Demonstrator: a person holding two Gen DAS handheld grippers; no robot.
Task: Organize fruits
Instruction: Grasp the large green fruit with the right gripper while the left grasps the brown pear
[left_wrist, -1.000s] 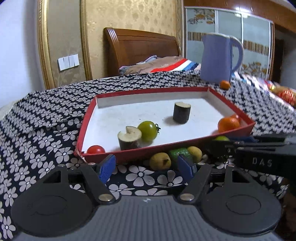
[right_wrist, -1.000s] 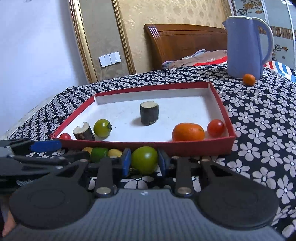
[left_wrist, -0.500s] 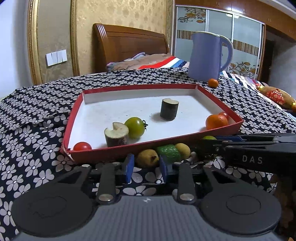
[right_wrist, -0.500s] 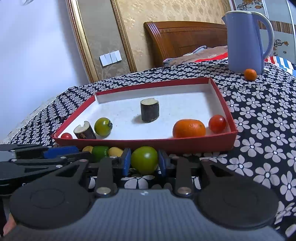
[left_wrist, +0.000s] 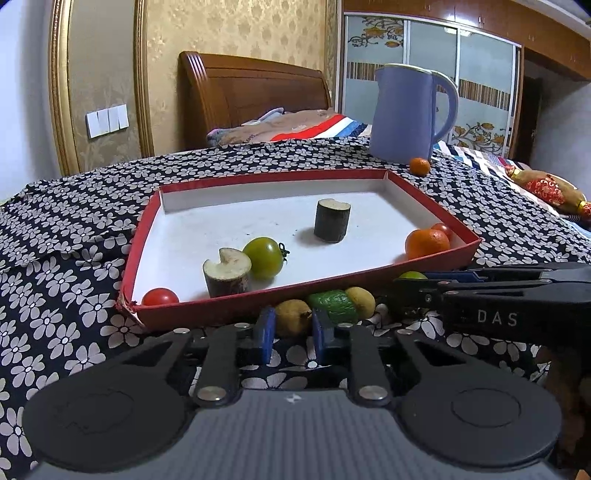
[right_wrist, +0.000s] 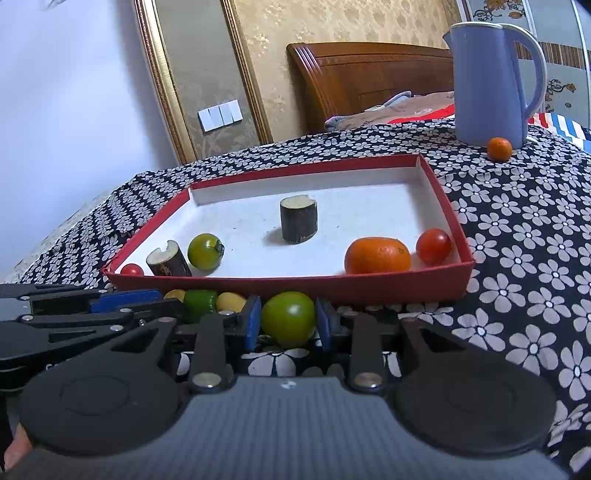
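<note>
You are at the pick-up step with both hands, working just in front of the near wall of the red tray (left_wrist: 369, 275). Your left gripper (left_wrist: 290, 328) has just been closing its jaws, and a small yellow-brown fruit (left_wrist: 293, 312) now sits between the blue pads, which look clenched against its sides — the fruit rests on the flowered cloth (left_wrist: 66, 258), right against the tray's near wall. Your right gripper (right_wrist: 286, 323) is clamped on a green tomato (right_wrist: 288, 317), also low on the cloth just before that same wall.

Beside the tray's near wall two more pieces wait: a green fruit (left_wrist: 334, 304) and a yellow one (left_wrist: 360, 297), touching each other. Inside the tray lie a red tomato (left_wrist: 160, 296) in the near left corner, a second green tomato (left_wrist: 265, 256) beside a cut brown stump (left_wrist: 226, 272), an upright dark stump (left_wrist: 331, 220) near the middle, and an orange (left_wrist: 426, 243) at the near right corner with a red one behind it. A small orange (left_wrist: 420, 165) sits beyond the tray's far corner, by the blue jug (left_wrist: 406, 114).

Next, I judge, you lift each piece clear of the wall's top edge before carrying it over — the wall stands right in the way, so rise first, then go forward. Watch the left grip; the fruit is small and round and could squirt out.
</note>
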